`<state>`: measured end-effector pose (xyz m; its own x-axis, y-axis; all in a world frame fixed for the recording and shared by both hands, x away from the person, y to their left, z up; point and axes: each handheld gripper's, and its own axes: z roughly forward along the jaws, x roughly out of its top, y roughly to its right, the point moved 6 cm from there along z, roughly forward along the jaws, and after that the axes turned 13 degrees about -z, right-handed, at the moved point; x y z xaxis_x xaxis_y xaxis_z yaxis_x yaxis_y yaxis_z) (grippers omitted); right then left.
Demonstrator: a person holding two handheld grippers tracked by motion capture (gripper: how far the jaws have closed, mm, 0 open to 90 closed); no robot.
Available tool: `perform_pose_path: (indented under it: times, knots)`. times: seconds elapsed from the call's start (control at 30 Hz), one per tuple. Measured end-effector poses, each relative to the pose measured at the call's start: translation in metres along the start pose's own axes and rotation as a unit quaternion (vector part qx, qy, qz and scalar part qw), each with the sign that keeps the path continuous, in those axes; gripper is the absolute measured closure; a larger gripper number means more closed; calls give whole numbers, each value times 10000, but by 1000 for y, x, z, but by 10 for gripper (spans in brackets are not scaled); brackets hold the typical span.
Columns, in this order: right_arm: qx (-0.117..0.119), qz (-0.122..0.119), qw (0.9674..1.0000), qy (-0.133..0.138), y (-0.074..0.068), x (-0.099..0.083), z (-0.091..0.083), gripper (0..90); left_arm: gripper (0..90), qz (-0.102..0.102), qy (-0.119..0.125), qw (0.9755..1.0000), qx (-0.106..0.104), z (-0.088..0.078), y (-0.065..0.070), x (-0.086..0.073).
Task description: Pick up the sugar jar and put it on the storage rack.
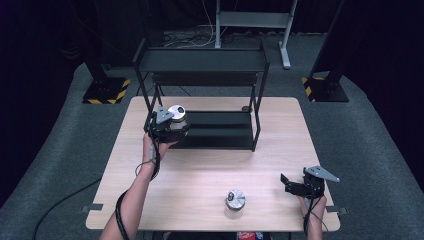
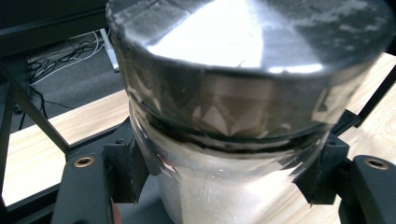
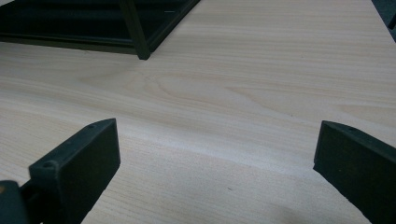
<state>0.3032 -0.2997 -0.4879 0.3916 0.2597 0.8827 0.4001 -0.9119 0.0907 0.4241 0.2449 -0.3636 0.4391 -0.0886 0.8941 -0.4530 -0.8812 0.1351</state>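
Observation:
A shiny metal jar with a lid is held in my left gripper, raised beside the left front post of the black two-level rack. In the left gripper view the jar is close up, with both black pads pressed on its sides below the lid. A second metal jar stands on the table near the front edge. My right gripper rests low over the table at the front right, open; in the right gripper view its fingers stand wide apart over bare wood.
The rack has a lower shelf on the table and an upper shelf. Its front right post appears in the right gripper view. Stands with striped bases are on the floor behind the table.

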Motion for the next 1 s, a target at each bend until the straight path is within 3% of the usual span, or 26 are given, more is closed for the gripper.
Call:
perform_pose_path:
  times: [1.0]
  knots:
    - [1, 23, 10000, 19, 0, 0, 0, 0, 305, 73, -85, 9999, -76, -5, -1, 32]
